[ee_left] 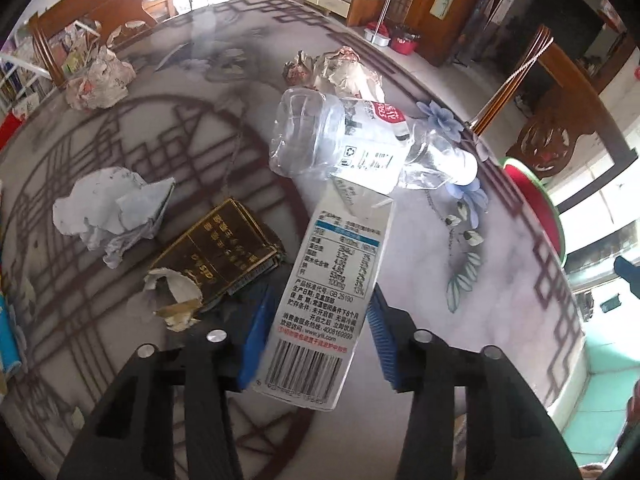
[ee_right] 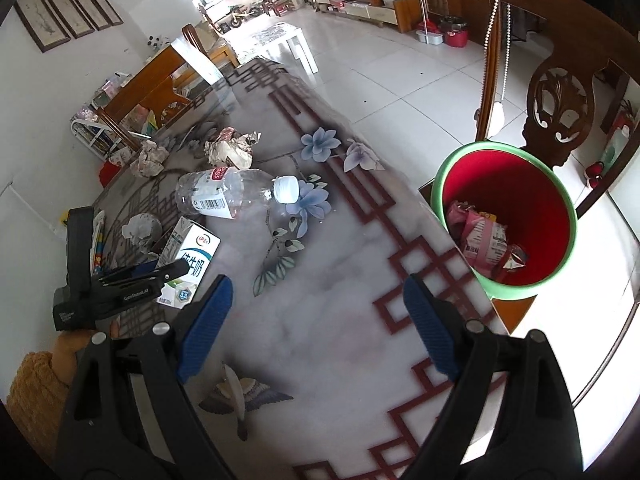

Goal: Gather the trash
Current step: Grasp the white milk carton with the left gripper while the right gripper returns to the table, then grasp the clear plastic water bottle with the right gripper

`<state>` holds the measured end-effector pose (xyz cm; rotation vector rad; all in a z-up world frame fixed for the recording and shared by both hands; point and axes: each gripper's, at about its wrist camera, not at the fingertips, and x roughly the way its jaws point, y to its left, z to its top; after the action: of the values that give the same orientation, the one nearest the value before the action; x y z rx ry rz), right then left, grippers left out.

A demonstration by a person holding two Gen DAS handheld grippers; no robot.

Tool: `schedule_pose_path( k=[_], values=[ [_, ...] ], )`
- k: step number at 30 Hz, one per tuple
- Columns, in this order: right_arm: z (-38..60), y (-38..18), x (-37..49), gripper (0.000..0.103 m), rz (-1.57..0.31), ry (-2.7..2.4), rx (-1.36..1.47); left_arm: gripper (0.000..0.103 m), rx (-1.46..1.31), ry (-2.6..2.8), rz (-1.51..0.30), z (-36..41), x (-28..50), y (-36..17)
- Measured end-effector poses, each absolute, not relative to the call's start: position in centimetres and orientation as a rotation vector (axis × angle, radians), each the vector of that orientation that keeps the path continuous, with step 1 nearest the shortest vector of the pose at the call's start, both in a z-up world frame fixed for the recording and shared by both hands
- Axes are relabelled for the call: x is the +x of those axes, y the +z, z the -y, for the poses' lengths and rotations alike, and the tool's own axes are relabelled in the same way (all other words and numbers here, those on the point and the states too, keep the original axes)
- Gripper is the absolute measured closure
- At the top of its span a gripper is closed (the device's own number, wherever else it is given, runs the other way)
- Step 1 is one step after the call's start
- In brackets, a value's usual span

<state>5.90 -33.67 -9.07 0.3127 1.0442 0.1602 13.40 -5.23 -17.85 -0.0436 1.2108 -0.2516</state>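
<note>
A white milk carton (ee_left: 324, 280) (ee_right: 192, 256) stands tilted on the patterned table between the blue pads of my left gripper (ee_left: 321, 290) (ee_right: 160, 276), which is shut on its sides. Just beyond it lies a clear plastic bottle (ee_left: 340, 140) (ee_right: 224, 194) with a white cap. Off the table's right edge is a red bin with a green rim (ee_right: 440, 184) (ee_left: 536, 200), with pink wrappers (ee_right: 484, 240) inside. My right gripper (ee_right: 318, 284) hangs open over bare marble-look tabletop, between the carton and the bin, holding nothing.
More litter lies on the table: a crumpled white paper (ee_left: 112, 216), a torn gold box (ee_left: 224, 248), and paper balls (ee_left: 340, 68) (ee_left: 96, 80) farther back. A carved wooden chair (ee_right: 560, 100) stands behind the bin. An orange sleeve (ee_right: 36, 380) shows low at left.
</note>
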Motion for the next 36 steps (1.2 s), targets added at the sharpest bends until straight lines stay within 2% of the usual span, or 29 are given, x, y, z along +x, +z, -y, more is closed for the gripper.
schedule_pose_path(
  k=[4,11,12,13,15,17,18,19,30,36],
  values=[
    [32.5,-9.4,6.5,0.018,-1.062,0.175,0.287,0.064,-0.084,-0.208,-1.195,4.0,12.0,-17.2],
    [29.5,-10.0,10.3,0.018,-1.115,0.255,0.178,0.062,-0.127,-0.183,-1.216,2.9,10.5,-17.6],
    [29.0,-9.6,11.2,0.018,-1.108,0.27,0.158,0.057,-0.129,-0.183,-1.214,2.9,10.5,-17.6],
    [28.4,-9.2,12.3,0.018,-1.101,0.287,0.15,0.047,-0.131,-0.185,-1.209,3.0,10.6,-17.6],
    [27.5,-8.7,14.6,0.016,-1.09,0.313,0.157,0.039,-0.14,-0.192,-1.196,3.2,10.8,-17.4],
    [26.8,-8.5,16.5,0.015,-1.086,0.325,0.171,0.043,-0.148,-0.204,-1.192,3.5,10.9,-17.5],
    [26.2,-8.5,17.8,0.015,-1.087,0.33,0.178,0.063,-0.144,-0.201,-1.193,3.7,11.0,-17.8],
    [25.6,-8.6,19.0,0.015,-1.092,0.336,0.179,0.066,-0.147,-0.204,-1.198,3.8,11.1,-18.0],
    [19.6,-13.1,29.2,0.015,-1.193,0.358,0.159,0.066,-0.23,-0.176,-1.184,3.0,10.8,-18.2],
    [17.6,-14.7,31.1,0.015,-1.246,0.375,0.144,0.066,-0.266,-0.171,-1.184,2.7,10.9,-18.2]
  ],
)
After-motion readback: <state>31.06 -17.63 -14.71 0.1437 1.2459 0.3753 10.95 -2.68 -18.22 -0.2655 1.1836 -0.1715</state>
